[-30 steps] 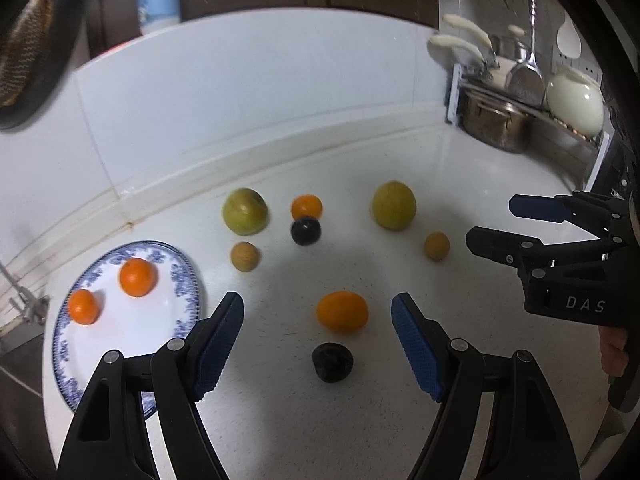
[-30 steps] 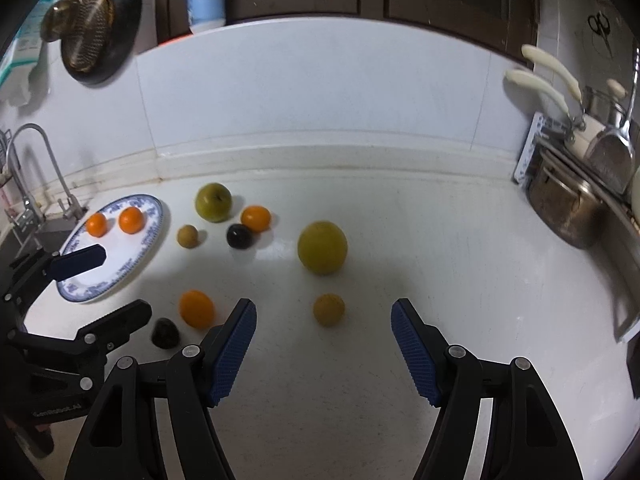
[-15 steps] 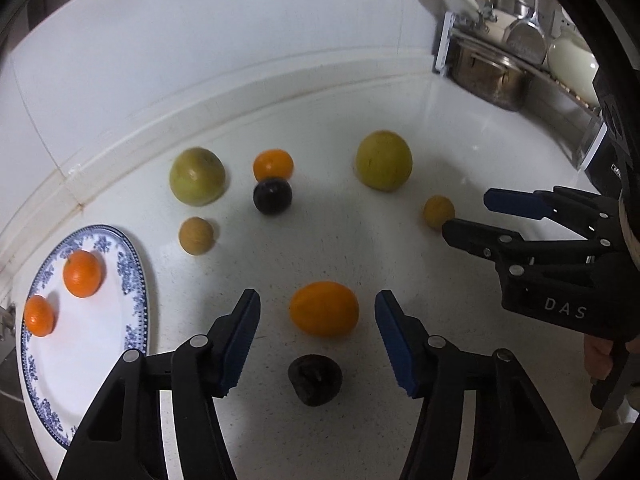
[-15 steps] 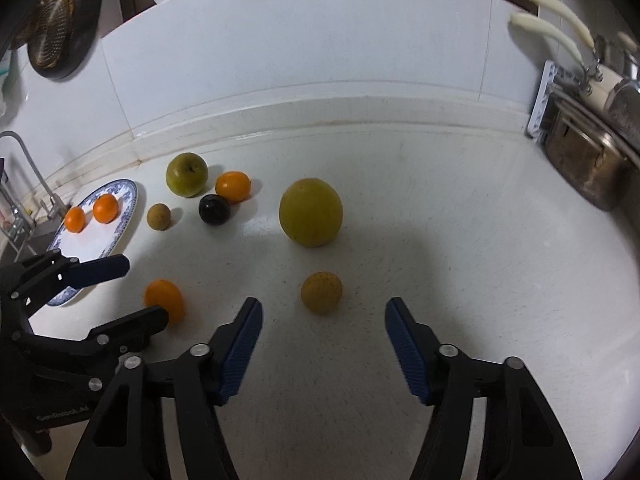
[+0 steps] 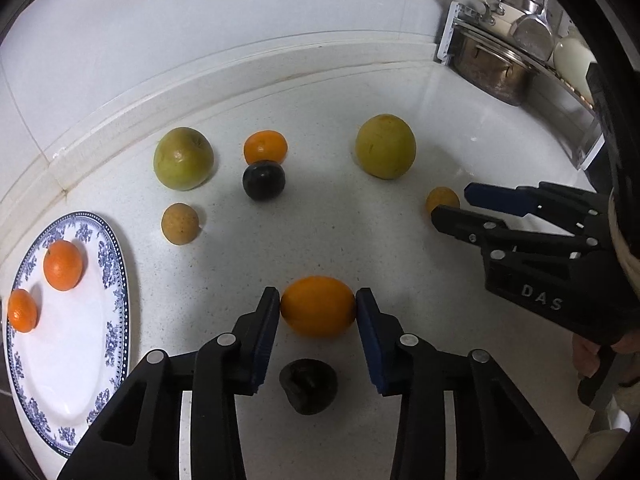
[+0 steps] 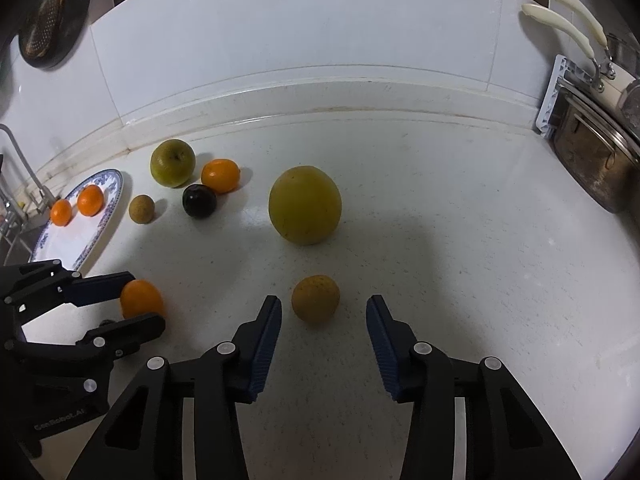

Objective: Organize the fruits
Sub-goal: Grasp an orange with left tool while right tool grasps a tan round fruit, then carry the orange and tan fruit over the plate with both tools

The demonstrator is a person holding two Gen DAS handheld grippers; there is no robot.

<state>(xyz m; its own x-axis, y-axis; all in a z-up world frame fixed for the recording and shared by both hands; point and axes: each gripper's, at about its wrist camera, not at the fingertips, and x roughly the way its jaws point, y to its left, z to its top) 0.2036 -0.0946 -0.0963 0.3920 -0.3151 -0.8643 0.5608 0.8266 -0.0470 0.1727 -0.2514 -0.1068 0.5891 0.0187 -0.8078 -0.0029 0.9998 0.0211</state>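
Observation:
My left gripper (image 5: 317, 308) is shut on an orange (image 5: 318, 306) that rests on the white counter; it also shows in the right wrist view (image 6: 141, 300). A dark wrinkled fruit (image 5: 307, 386) lies just behind it, between the fingers. My right gripper (image 6: 323, 314) is open, its jaws either side of a small brownish-yellow fruit (image 6: 315, 298), not touching. A blue-patterned plate (image 5: 76, 364) at left holds two tangerines (image 5: 63, 265) (image 5: 22, 310). Further back lie a green apple (image 5: 183, 158), a tangerine (image 5: 265, 147), a dark plum (image 5: 263, 180), a small brown fruit (image 5: 180, 223) and a large yellow-green fruit (image 5: 385, 146).
A white tiled wall (image 6: 300, 32) bounds the counter at the back. A metal pot (image 6: 592, 152) and a dish rack stand at the far right. A tap (image 6: 16, 168) and sink edge are at the far left, beyond the plate.
My left gripper has moved forward and down and has closed on the orange. My right gripper has moved down towards the small brownish-yellow fruit and stayed open.

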